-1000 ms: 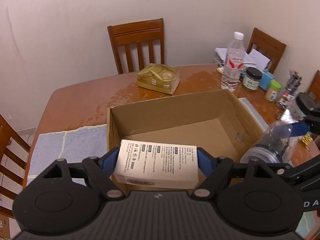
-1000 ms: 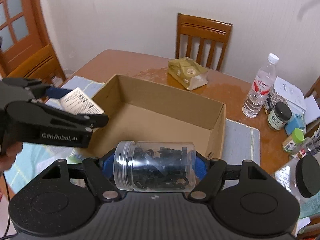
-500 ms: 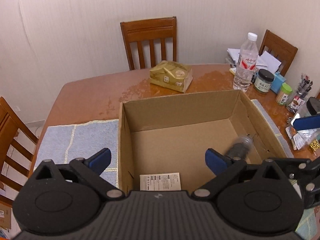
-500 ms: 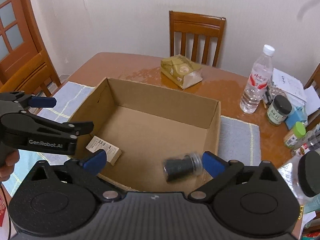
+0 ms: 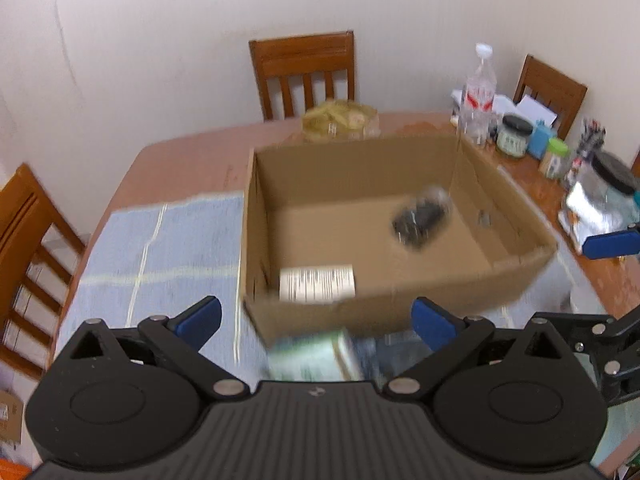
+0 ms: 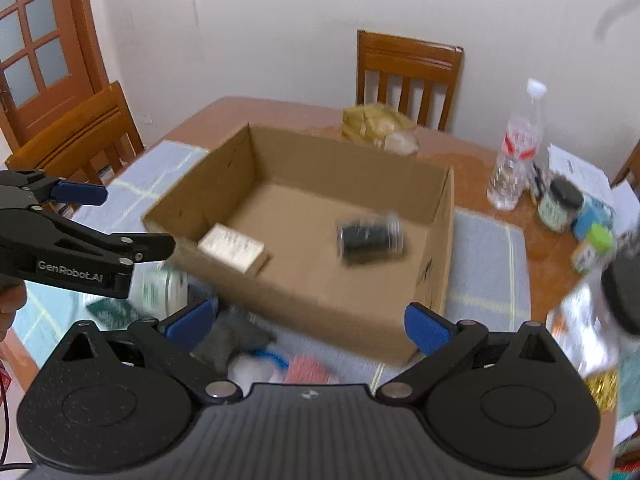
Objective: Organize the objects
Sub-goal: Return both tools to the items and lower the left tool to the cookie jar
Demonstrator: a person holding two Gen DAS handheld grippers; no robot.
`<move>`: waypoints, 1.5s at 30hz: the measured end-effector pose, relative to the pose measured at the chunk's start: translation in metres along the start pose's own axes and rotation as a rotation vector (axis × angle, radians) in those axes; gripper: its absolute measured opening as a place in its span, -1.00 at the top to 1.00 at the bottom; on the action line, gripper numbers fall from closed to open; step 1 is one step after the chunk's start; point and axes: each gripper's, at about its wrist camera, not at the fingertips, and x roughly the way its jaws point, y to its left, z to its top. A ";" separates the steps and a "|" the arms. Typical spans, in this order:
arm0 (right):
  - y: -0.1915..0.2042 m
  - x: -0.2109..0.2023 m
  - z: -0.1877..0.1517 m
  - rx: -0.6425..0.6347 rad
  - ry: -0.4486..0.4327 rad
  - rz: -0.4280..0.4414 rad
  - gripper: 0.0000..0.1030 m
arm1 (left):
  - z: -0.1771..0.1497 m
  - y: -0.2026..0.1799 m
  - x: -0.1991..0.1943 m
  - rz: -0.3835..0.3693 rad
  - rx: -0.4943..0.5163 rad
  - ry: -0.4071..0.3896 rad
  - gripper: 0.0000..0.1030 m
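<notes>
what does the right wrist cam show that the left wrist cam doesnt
Only the right wrist view shows the wooden door, the left gripper from outside, open, and grey and pink items before the box. Only the left wrist view shows a chair behind the jars. Both show the cardboard box holding the white carton and the clear jar.

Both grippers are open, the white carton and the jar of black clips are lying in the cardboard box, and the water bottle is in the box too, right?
Not quite. The water bottle stands on the table outside the cardboard box, as the right wrist view shows. The rest holds: the left gripper and right gripper are open, and the white carton and jar of black clips lie in the box.
</notes>
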 end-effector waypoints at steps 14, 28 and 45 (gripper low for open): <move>0.011 -0.013 -0.092 0.029 0.028 -0.090 -1.00 | -0.098 -0.039 -0.015 -0.037 0.017 0.087 -0.96; -0.007 -0.004 -0.128 0.087 0.093 -0.141 -1.00 | -0.143 -0.074 -0.005 -0.090 0.043 0.160 -0.96; -0.001 0.004 -0.130 0.074 0.115 -0.090 -1.00 | -0.166 -0.031 -0.007 0.021 -0.012 0.225 -0.96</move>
